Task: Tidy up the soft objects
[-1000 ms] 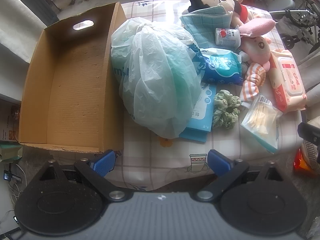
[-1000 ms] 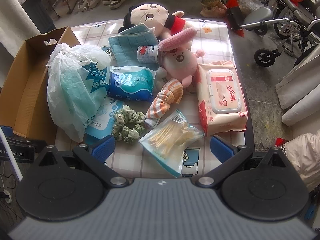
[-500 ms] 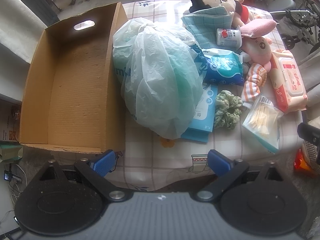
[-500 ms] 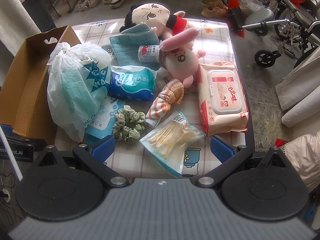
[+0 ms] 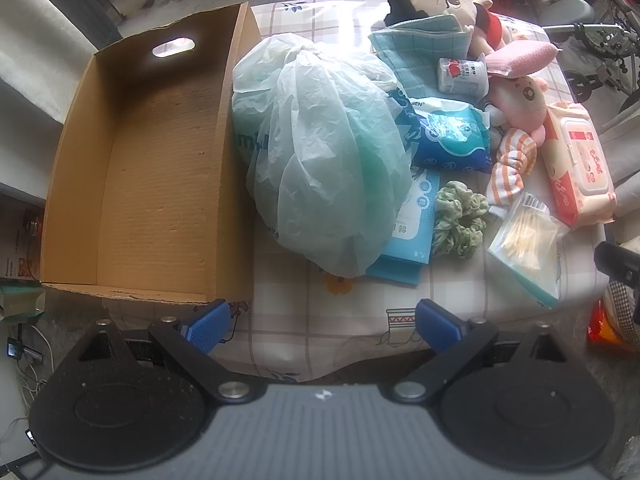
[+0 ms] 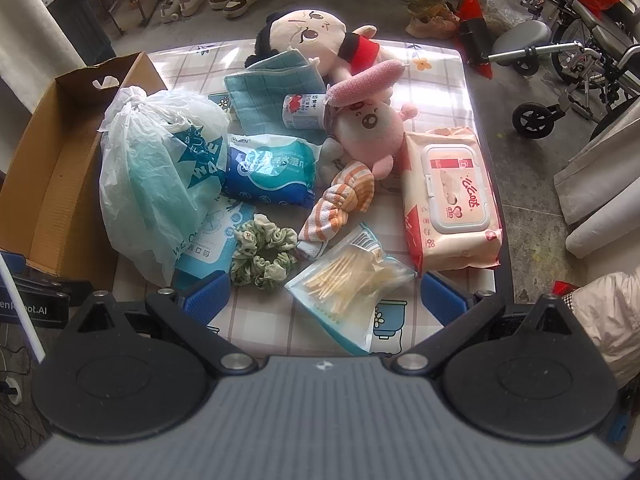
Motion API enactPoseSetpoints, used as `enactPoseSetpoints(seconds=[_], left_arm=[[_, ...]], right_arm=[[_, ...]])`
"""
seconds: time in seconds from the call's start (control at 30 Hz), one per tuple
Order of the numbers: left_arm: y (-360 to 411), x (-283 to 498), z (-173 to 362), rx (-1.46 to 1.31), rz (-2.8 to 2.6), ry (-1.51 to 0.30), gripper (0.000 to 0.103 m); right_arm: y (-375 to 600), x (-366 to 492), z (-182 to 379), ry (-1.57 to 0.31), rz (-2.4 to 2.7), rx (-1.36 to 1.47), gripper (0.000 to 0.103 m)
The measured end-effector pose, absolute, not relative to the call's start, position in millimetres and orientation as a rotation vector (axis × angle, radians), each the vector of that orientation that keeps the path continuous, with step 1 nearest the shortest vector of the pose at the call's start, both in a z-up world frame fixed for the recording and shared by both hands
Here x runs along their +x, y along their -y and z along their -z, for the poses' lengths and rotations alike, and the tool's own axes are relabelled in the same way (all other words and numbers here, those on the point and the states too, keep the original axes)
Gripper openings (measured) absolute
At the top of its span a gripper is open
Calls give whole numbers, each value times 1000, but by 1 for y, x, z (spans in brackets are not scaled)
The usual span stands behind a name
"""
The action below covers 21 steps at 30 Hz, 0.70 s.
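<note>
Since nothing is sitting in the cardboard box (image 5: 160,184) yet, I'm reading this as the very start: picking a first item. Both grippers are hovering at the near table edge, holding nothing; left gripper (image 5: 322,322) fingers are spread wide, right gripper (image 6: 324,296) likewise.

The soft stuff is all lying on the checked tablecloth (image 5: 320,320), right of the box. The knotted plastic bag (image 5: 320,152) is resting just beside the box wall and overlapping a flat blue pack (image 5: 412,236). The green scrunchie (image 6: 262,252) and the cotton swab pouch (image 6: 352,280) are sitting nearest the right gripper.

Suggested approach:
- Left side is lining up best for the bag. Go for the knot at the top, not the billowing film, which will likely slip or tear.
- Lift clear of the box wall before moving across.
- Take the bag first; it's covering the blue pack.
- Right side: pinch the scrunchie across its ring, straight down.
</note>
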<state>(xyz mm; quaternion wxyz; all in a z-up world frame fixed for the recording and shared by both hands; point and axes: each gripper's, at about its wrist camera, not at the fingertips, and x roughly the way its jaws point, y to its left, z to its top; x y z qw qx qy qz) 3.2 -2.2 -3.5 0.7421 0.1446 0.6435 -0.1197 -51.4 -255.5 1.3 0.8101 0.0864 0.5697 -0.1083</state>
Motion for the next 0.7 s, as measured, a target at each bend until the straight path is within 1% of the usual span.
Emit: enactPoseSetpoints(seconds=[0.7], left_arm=[[-8,6,5,314,264,-1416,99]], right_arm=[[254,-45,1,-1215,220,185,102]])
